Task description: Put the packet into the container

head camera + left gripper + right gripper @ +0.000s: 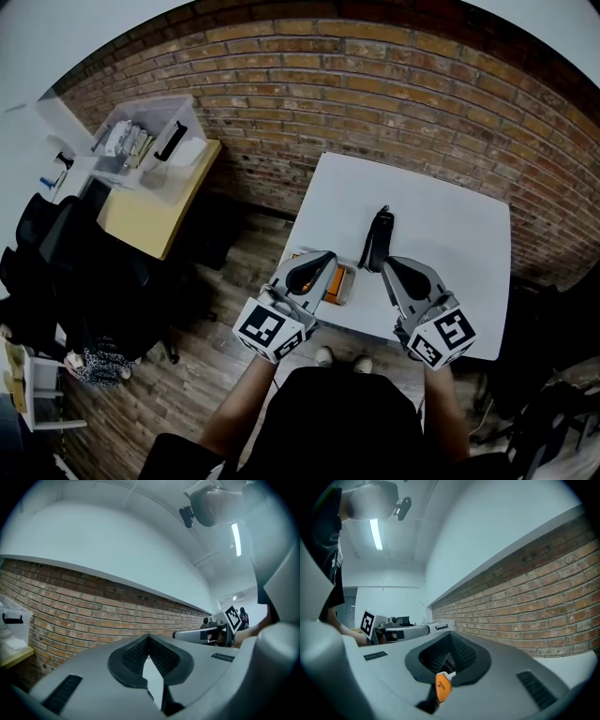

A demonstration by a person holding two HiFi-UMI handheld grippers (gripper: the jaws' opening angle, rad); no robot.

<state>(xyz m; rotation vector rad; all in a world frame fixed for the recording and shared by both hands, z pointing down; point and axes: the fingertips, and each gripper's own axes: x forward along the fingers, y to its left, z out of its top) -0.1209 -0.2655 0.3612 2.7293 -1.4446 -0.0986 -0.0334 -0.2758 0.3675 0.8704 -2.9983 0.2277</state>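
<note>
An orange packet (334, 282) lies in a small clear container (349, 287) at the front edge of the white table (441, 225). My left gripper (324, 257) hovers just left of and partly over it, jaws shut with nothing between them, pointing at the brick wall in the left gripper view (149, 637). My right gripper (387, 264) is a little to the right of the container, jaws shut (451, 635). Through the gap under its pads an orange packet end (443, 687) shows; I cannot tell whether it is pinched. A slim black object (378, 238) lies just beyond both grippers.
A brick wall (394, 103) runs behind the table. To the left stand a wooden side table (155, 211) with a clear plastic bin (150, 136) and a black chair with bags (66, 272). The person's feet (342, 356) are on the wood floor under the near edge.
</note>
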